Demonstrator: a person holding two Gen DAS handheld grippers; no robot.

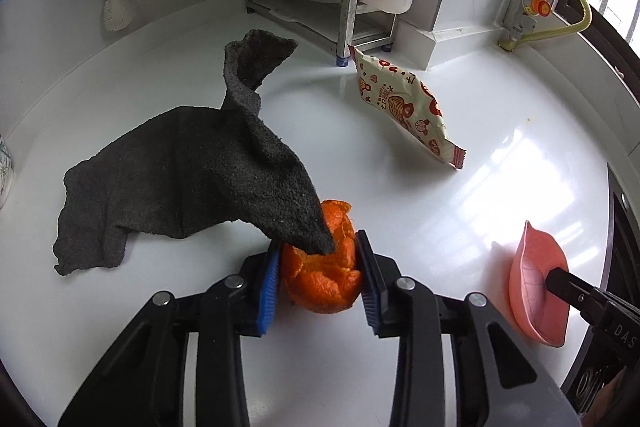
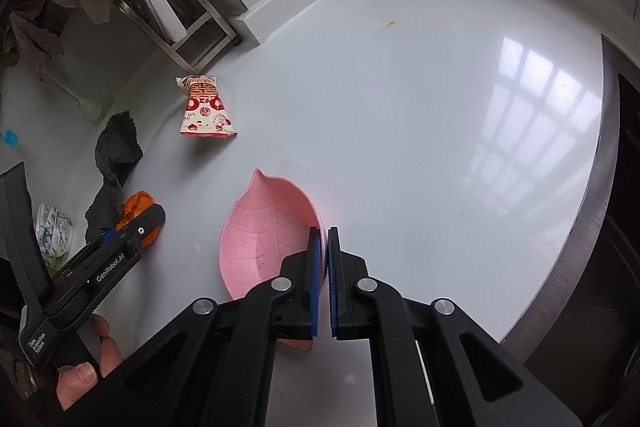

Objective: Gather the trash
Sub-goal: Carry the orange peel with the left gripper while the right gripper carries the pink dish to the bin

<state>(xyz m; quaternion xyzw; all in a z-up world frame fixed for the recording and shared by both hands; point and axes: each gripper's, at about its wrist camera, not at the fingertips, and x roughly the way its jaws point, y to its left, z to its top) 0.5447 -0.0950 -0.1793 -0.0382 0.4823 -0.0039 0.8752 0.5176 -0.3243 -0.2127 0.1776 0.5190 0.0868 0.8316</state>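
Left gripper (image 1: 318, 277) is clamping the orange peel (image 1: 322, 279) at 6 o'clock on the counter (image 1: 440, 187); lifting slowly should free the dark cloth (image 1: 180, 179) corner draped over it. Right gripper (image 2: 325, 281) is pinching the pink dish (image 2: 264, 239) rim

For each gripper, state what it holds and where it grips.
Left gripper: orange peel, clamped at its sides. Right gripper: pink leaf-shaped dish, pinched at its rim.

White counter (image 1: 440, 227) — grey cloth (image 1: 160, 167), orange peel (image 1: 324, 283), snack packet (image 1: 404, 103), pink dish (image 1: 536, 287).
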